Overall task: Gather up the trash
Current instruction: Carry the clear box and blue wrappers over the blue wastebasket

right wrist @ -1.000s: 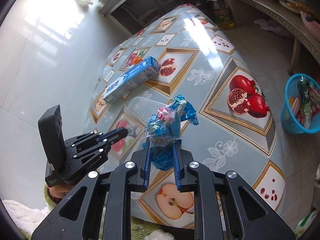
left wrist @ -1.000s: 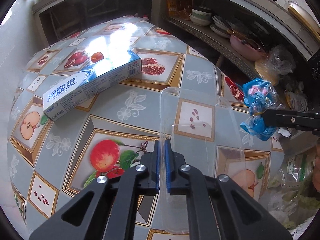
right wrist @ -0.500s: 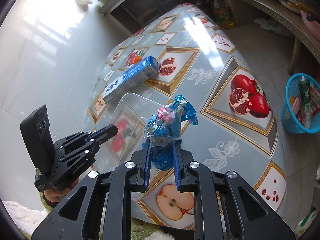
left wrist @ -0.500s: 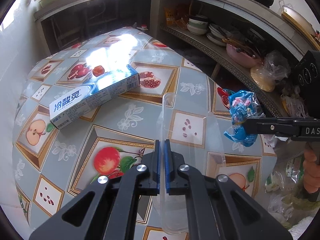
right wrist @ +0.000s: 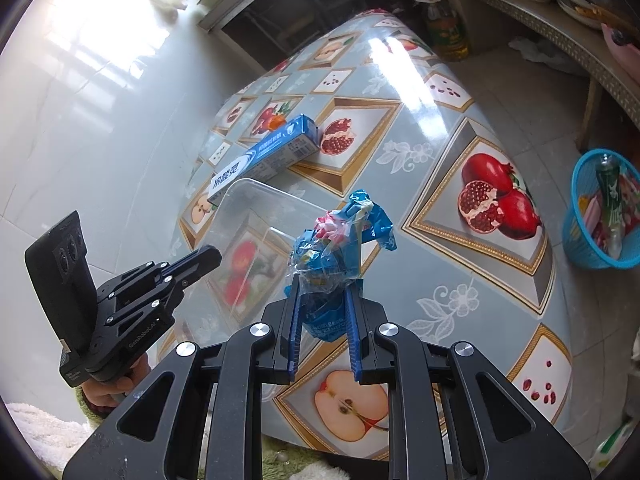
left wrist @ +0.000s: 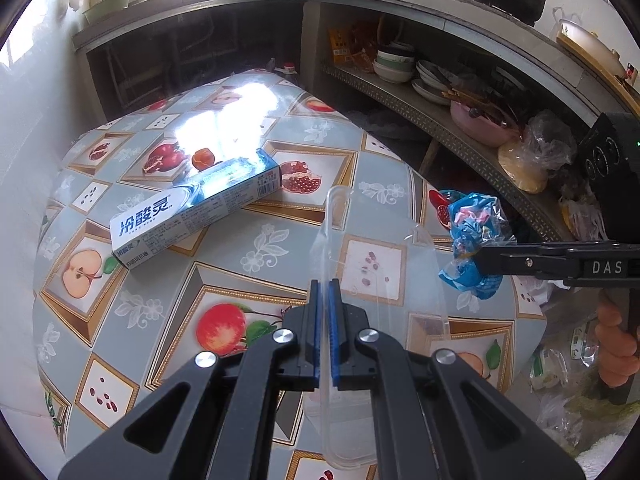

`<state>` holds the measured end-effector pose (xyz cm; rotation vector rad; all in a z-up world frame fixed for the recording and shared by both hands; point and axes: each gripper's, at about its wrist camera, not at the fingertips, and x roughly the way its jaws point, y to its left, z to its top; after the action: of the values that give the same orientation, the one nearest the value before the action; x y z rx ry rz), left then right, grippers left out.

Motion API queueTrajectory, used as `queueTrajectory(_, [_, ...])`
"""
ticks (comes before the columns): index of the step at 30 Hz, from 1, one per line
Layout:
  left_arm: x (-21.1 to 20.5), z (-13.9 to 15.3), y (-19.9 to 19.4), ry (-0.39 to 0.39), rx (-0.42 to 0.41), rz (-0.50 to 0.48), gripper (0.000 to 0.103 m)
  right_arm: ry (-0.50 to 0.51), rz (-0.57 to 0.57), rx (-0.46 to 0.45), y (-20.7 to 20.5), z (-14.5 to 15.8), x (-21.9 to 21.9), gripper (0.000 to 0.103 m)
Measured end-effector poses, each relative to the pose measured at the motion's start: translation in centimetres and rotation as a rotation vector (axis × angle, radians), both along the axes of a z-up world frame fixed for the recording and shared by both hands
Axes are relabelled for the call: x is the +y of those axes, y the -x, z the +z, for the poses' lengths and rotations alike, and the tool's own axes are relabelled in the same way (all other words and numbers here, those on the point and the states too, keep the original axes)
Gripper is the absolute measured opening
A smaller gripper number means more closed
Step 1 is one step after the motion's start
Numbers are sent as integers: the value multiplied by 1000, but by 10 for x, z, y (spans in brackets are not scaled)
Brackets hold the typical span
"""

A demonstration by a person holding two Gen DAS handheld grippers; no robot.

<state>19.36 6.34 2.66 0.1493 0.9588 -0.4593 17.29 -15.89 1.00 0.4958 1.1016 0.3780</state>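
Kitchen, fruit-print tablecloth on table. Left gripper jaws pinched narrow on rim of clear plastic container, tilted above cloth. Right gripper clamps crumpled blue wrapper bundle, held just beside container. Toothpaste box lies beyond container. Blue basket on floor, well apart from container.

The blue basket's contents are perhaps bottles, blurred.

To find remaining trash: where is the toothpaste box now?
The toothpaste box lies on the table, far left in the left wrist view, beyond the clear container.
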Motion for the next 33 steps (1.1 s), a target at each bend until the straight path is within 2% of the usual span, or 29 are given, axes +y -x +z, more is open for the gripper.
queueTrajectory(14, [14, 3, -4, 27, -9, 35, 3, -10, -2, -16, 2, 7, 2, 18])
queueTrajectory(20, [20, 12, -15, 54, -13, 55, 3, -43, -45, -38, 2, 9, -10, 18])
queueTrajectory(25, [11, 19, -28, 95, -5, 43, 3, -49, -128, -55, 7, 14, -41, 18])
queueTrajectory(33, [-45, 33, -46, 165, 35, -78, 3, -76, -317, -83, 34, 11, -113, 18])
